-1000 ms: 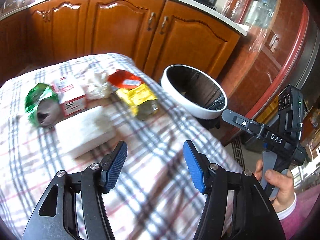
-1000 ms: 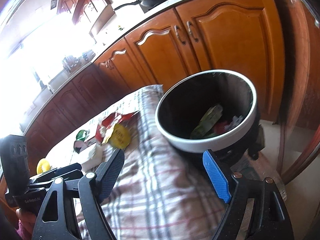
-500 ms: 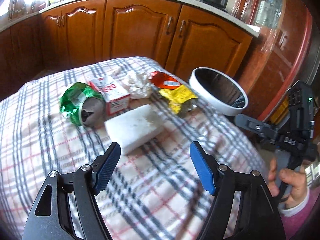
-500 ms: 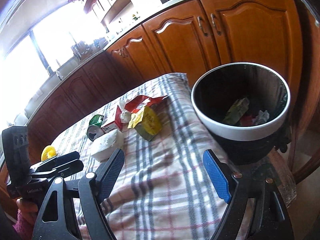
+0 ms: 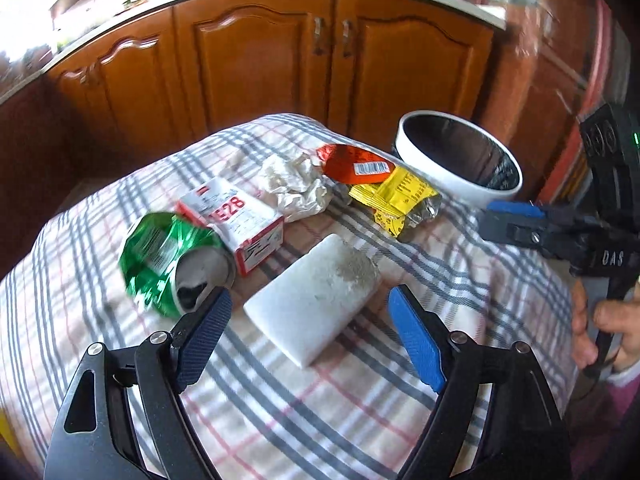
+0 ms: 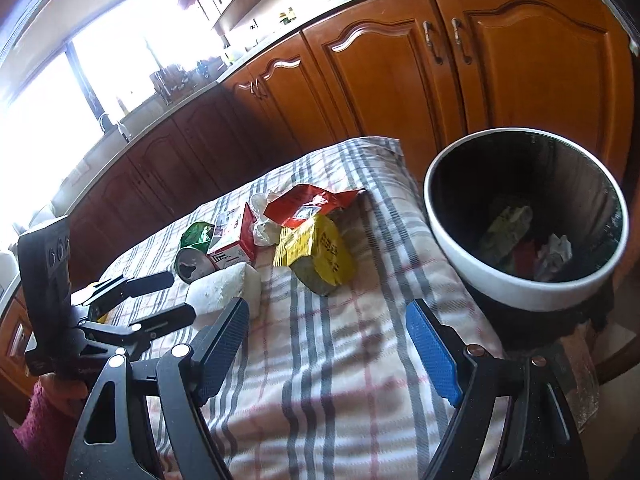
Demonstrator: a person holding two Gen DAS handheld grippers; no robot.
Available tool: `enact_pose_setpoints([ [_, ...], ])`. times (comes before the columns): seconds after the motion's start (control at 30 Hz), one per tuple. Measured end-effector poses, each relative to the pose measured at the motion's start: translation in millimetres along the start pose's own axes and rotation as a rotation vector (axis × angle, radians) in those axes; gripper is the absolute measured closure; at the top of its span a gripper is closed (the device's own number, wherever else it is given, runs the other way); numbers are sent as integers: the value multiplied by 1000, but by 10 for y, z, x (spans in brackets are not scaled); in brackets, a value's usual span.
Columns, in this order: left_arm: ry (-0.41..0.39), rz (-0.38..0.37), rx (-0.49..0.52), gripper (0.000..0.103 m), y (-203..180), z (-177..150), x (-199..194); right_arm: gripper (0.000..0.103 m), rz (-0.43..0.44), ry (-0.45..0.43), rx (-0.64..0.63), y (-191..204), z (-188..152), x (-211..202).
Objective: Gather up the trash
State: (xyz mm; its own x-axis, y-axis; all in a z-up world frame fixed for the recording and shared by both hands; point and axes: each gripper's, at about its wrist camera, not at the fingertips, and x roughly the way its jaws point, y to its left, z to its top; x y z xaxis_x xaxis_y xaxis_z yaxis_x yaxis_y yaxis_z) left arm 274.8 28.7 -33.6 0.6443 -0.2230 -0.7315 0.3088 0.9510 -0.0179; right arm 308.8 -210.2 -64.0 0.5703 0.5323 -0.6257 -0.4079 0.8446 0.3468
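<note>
Trash lies on the plaid tablecloth [image 5: 340,400]: a white foam block [image 5: 316,312], a crushed green can [image 5: 168,256], a red-and-white carton [image 5: 236,224], crumpled white paper [image 5: 298,190], a red wrapper [image 5: 356,166] and a yellow packet [image 5: 400,200]. My left gripper [image 5: 310,324] is open, low over the cloth with the foam block just ahead between its fingers. My right gripper [image 6: 326,336] is open and empty above the cloth, left of the white-rimmed bin [image 6: 516,284]. The bin holds some trash [image 6: 524,236]. The bin also shows in the left wrist view [image 5: 456,168].
Wooden kitchen cabinets [image 5: 260,60] stand behind the table under a countertop. The table's right edge drops off beside the bin. A bright window [image 6: 60,88] and a sink lie far left in the right wrist view.
My left gripper has swung left and come down closer to the foam block. My right gripper has drawn back from the bin toward the table; both stay open.
</note>
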Motion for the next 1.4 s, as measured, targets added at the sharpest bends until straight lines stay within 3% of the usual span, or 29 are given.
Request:
enact_pose_setpoints([
  [0.2,41,-5,43,20,0,35,196,22,14,24,-30,73,162,269],
  [0.3,56,-20,56,20,-12,6,251,28,10,45,-56,115,228,436],
  [0.37,60,-13,74,22,-57,-23,265,36,1,61,-64,103,250,532],
  [0.4,61,-7,82,31,-76,-35,272,48,1,67,-66,97,258,565],
  [0.43,65,12,92,35,-96,-43,280,64,1,77,-70,91,262,603],
  [0.5,63,26,98,38,-119,-55,265,85,-11,79,-76,92,243,619],
  [0.6,56,37,82,42,-140,-79,193,94,-8,63,-79,97,199,538],
  [0.93,22,-47,-27,44,-372,-195,-106,97,20,25,-94,132,19,20],
  [1.4,0,-113,-89,44,-652,-186,-213,99,-30,-40,-8,-297,-146,-583],
])
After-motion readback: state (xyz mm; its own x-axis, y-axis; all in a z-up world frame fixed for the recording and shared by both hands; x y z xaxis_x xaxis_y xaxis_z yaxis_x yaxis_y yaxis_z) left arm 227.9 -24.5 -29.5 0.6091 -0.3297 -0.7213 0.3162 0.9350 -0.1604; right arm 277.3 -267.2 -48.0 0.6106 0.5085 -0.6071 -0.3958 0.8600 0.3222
